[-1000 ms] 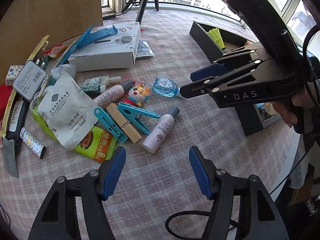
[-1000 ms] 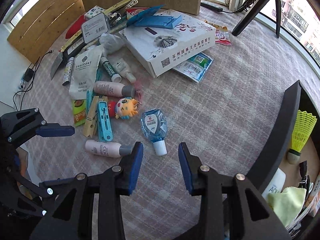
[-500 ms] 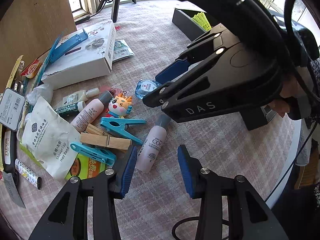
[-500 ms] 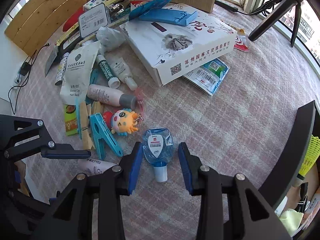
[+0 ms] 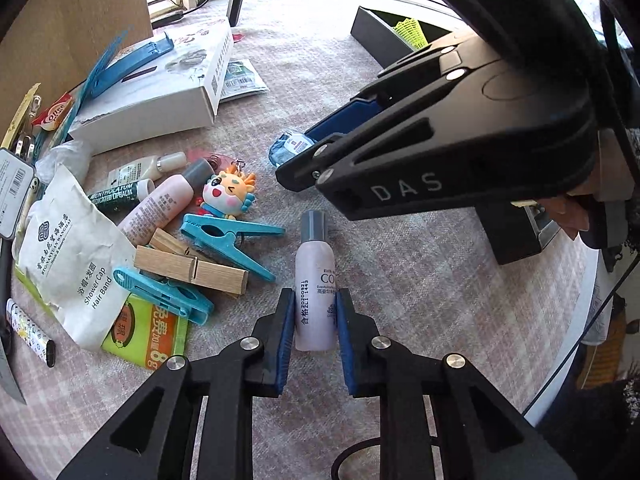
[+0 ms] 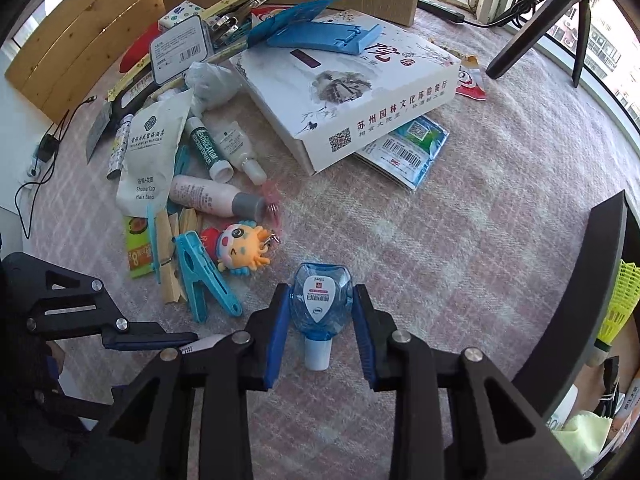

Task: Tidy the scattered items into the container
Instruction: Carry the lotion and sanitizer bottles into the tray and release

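Because both bottles lie flat on the checked cloth (image 6: 500, 220) at the near edge of the clutter, I have brought one gripper down over each so both can go in a single trip. My left gripper (image 5: 312, 320) straddles the lower body of the pale lilac lotion bottle (image 5: 316, 280), grey cap pointing away, blue pads pressed to its sides. My right gripper (image 6: 320, 320) brackets the blue hand-sanitiser bottle (image 6: 322, 304) at its widest part, white cap toward me; the pads touch or nearly touch it, and I cannot tell whether they bite yet. I judge gripping across the broad flanks keeps each from rolling. Over to the right the black container (image 6: 600, 280) waits, a yellow shuttlecock (image 6: 620, 304) already inside.
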Demonstrator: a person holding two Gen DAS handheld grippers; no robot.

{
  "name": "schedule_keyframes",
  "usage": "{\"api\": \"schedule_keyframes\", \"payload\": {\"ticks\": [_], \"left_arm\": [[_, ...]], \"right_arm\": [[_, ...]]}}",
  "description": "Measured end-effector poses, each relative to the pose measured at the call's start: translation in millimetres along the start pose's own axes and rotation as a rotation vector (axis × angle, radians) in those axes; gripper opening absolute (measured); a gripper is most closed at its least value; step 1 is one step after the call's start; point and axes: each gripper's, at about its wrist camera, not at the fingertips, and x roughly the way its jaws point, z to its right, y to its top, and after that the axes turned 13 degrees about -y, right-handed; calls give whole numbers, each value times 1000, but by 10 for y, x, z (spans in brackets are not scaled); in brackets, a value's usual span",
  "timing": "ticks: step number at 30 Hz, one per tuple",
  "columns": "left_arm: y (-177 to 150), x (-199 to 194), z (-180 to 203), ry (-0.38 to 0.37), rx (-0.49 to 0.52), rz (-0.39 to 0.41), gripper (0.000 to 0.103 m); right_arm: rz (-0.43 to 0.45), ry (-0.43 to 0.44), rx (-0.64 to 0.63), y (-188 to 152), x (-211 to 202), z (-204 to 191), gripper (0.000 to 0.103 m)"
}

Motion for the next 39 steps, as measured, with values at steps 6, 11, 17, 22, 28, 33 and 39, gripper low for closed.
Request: {"api": "schedule_keyframes", "payload": {"ticks": [6, 11, 17, 22, 28, 33, 39], "left_arm": [[-19, -265, 52, -11, -15, 52, 19], [183, -480, 185, -18, 6, 104, 19], [620, -476, 464, -47, 64, 149, 19], [1062, -231, 843, -98, 111, 178, 19], [1578, -3, 1377, -145, 216, 165, 19], [1788, 105, 1662, -84, 248, 193, 57], [1729, 50, 1574, -90, 227, 205, 55]], "right_arm": [[46, 35, 101, -135, -227, 271, 30], [103, 34, 191, -314, -534, 579, 30], [144, -46, 305, -524, -868, 1108, 30], [145, -143, 427, -806, -1056, 1758, 30], [156, -223, 554, -1092, -1148, 2359, 32], [161, -265, 682, -1253, -1235, 2631, 62], [177, -260, 659, -1224, -1263, 2532, 62]]}}
